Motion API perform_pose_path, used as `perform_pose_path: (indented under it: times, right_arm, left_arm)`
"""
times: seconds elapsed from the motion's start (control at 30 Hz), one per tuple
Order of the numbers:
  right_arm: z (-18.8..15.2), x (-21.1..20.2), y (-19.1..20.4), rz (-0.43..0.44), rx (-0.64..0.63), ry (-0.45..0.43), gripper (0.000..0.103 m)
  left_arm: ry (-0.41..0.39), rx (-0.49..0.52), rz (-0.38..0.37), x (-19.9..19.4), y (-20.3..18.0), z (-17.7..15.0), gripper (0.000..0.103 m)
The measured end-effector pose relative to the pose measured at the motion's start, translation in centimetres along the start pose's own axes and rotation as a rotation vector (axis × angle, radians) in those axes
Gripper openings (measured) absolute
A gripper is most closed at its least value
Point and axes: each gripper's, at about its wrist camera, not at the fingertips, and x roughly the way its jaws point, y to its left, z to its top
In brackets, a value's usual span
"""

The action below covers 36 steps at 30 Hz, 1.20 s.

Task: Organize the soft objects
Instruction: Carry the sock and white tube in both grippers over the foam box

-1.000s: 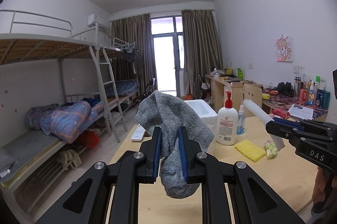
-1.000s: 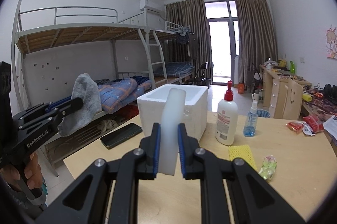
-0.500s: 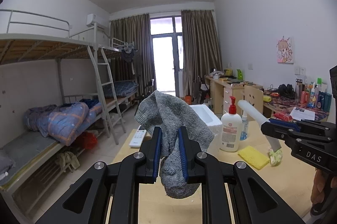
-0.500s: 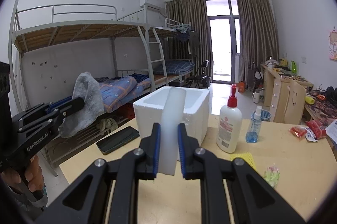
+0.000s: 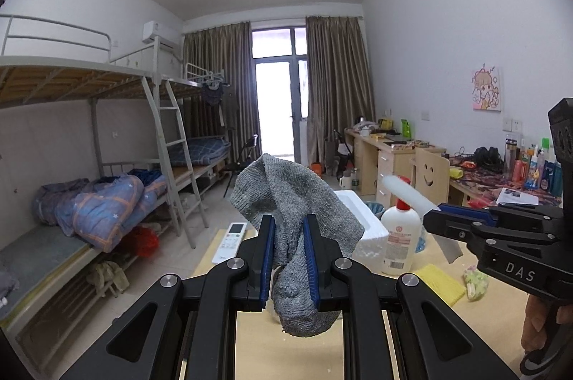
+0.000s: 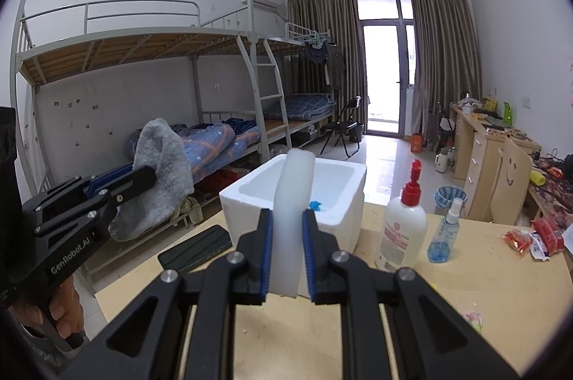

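Both soft things are in hand and off the pale wooden surface (image 6: pixel 465 272), so the picking up looks done and the putting away is what remains. The left hand-held gripper (image 5: pixel 289 258) is clamped on a crumpled grey knitted sock (image 5: pixel 286 201), which bunches above the blue pads and hangs in a lump below them; from the right wrist view the same sock (image 6: pixel 161 172) droops from that gripper (image 6: pixel 121 181) off to the left, out past the edge of the surface. The right hand-held gripper (image 6: pixel 288 254) is closed narrowly on a white, soft-looking foam strip (image 6: pixel 292 208) that stands up between its pads and curves over at the top; the left wrist view shows this strip (image 5: pixel 404 192) sticking out at an angle from that gripper (image 5: pixel 462 219). Directly ahead of the strip stands an open white polystyrene box (image 6: pixel 336 201) with something small and blue (image 6: pixel 315 204) on its floor, which suggests, as a guess, that it is the collecting place and already has one item in it. Beside the box stand a white pump bottle with a red top (image 6: pixel 403 233) and a small blue spray bottle (image 6: pixel 444 233). A yellow sponge-like pad (image 5: pixel 442 283) and a small pale wrapped bundle (image 5: pixel 474 283) lie on the surface, perhaps waiting their turn. Neither held item is over the box opening yet.
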Motion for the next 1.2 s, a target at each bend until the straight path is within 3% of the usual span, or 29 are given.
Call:
perform_pose_path:
  times: [0.6, 1.2]
  right_arm:
    - [2.9, 7.0, -0.7, 0.007, -0.055, 0.086, 0.019]
    - [2.7, 12.5, -1.7, 0.04, -0.045, 0.169, 0.02]
  left_arm:
    - [0.063, -0.025, 0.025, 3.9, 0.8, 0.1, 0.018]
    - [0.111, -0.059, 0.058, 6.5, 2.2, -0.5, 0.018]
